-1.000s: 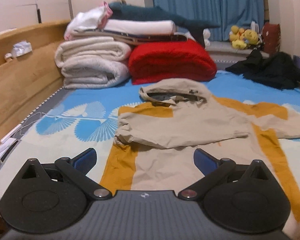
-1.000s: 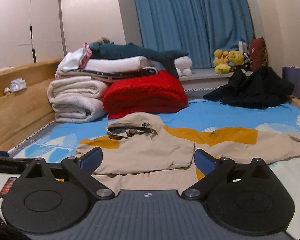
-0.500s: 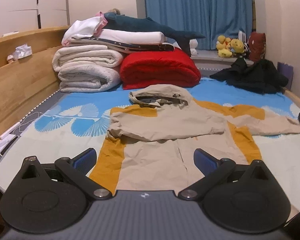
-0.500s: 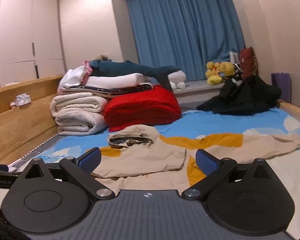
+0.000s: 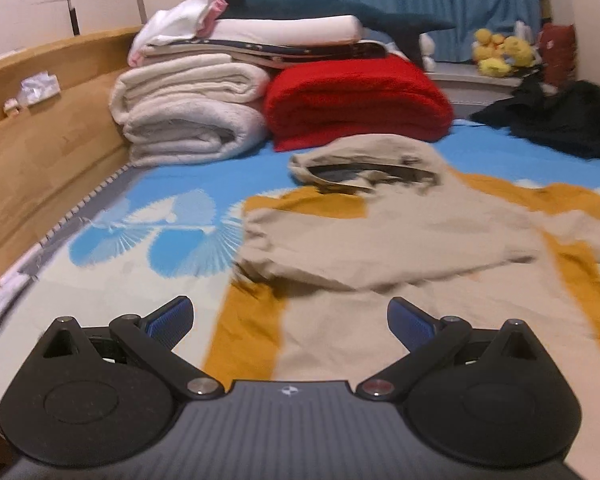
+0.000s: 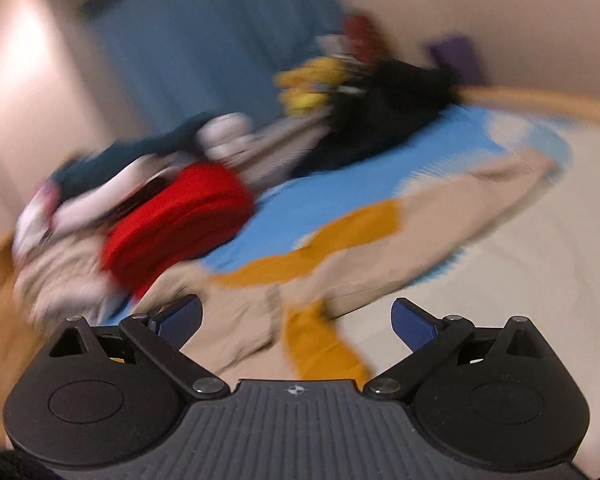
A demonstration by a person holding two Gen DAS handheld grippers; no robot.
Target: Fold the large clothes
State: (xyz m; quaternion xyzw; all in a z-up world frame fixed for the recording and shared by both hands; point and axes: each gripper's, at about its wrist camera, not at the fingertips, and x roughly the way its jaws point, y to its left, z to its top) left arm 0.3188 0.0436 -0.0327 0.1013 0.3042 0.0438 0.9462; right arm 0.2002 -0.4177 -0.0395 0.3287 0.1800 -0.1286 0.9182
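Red blanket (image 5: 356, 104), white quilts (image 5: 188, 116) behind beige jacket (image 5: 380, 240); both grippers' jaws spread, empty.

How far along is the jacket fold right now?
Done: one sleeve of the jacket already lies folded across its chest. In hand: nothing; the left gripper and right gripper are both open and empty. Left: the other sleeve lies spread on the bed, and the body is unfolded.
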